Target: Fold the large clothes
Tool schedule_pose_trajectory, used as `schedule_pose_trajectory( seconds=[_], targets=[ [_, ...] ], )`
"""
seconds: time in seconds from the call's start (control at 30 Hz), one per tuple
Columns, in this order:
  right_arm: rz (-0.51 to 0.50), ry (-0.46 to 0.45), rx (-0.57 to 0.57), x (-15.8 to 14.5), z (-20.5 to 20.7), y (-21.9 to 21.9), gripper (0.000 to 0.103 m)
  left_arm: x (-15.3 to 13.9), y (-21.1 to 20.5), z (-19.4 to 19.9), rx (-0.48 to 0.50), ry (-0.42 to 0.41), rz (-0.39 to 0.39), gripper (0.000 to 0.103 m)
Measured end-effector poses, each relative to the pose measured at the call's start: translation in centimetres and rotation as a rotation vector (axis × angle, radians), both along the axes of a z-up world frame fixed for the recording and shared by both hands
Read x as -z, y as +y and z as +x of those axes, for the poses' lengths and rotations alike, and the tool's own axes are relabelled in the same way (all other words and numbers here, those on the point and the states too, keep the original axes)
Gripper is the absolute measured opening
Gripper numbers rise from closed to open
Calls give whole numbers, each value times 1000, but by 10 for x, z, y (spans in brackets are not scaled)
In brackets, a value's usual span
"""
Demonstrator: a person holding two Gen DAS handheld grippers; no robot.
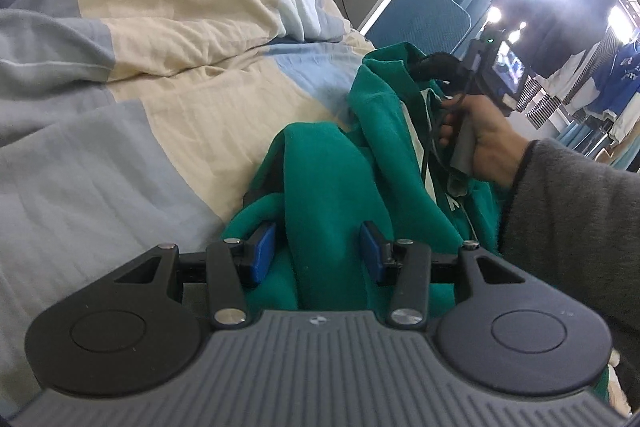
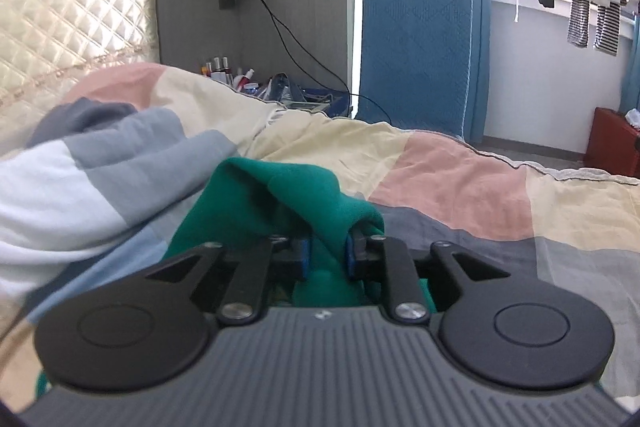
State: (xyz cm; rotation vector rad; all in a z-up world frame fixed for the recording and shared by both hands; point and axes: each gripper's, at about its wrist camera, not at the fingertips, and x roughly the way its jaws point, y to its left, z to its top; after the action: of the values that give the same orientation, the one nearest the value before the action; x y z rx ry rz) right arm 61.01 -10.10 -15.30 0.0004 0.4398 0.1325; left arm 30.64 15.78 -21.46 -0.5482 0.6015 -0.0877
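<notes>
Here: green garment (image 1: 328,179) bunched on the patchwork quilt (image 1: 160,75), both grippers in it.
Left gripper (image 1: 318,253) jaws apart, a fold between, unclamped. Right gripper (image 2: 326,251) at 2 o'clock, jaws parted round a ridge. Soft, floppy, likely light; best pinched at hem or shoulder seam.

My left gripper (image 1: 318,251): grey ribbed body, two black round discs either side, black linkage arms with silver screws, blue pads (image 1: 262,251) on black fingers. A small round emblem sits centre on the ribbed body, just behind the arms. My right gripper (image 2: 326,253) has the same build: grey ribs, black discs, silver screws, blue pads (image 2: 305,255). From the left wrist, the right unit's back carries a small lit screen and a green light, with a black cable below. My right hand (image 1: 480,143) wears a grey fleece sleeve (image 1: 572,227), dark-edged cuff.
</notes>
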Motion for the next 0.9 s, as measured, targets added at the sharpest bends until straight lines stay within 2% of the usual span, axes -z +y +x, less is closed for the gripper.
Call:
schedule_pose_trajectory(
  seconds=[0.07,0.23,0.33,0.47,0.6,0.7,0.8,0.83,0.9],
  targets=[
    [-3,2,-13,-10,-13,-4,57,-4,-3,-2,2,-10,16,52],
    [15,7,-87,-38,-83,-21,58,-15,-9,-12,7,-35,60,52],
    [-15,22,-110,-54,-138,-34,58,-26,-15,-24,8,-61,92,52],
    [-6,109,-97,-69,-206,-57,58,-45,-22,-48,4,-109,112,52],
    [68,157,-93,-78,-276,-80,58,-71,-42,-84,46,-153,160,52],
    [79,184,-106,-76,-329,-92,58,-77,-56,-108,97,-121,119,52],
    [111,233,-105,-64,-378,-102,59,-74,-76,-123,154,-70,111,52],
    [127,253,-108,-59,-388,-107,62,-71,-83,-125,170,-50,110,52],
    [137,294,-132,-48,-404,-112,78,-65,-93,-127,194,-23,103,53]
  ],
)
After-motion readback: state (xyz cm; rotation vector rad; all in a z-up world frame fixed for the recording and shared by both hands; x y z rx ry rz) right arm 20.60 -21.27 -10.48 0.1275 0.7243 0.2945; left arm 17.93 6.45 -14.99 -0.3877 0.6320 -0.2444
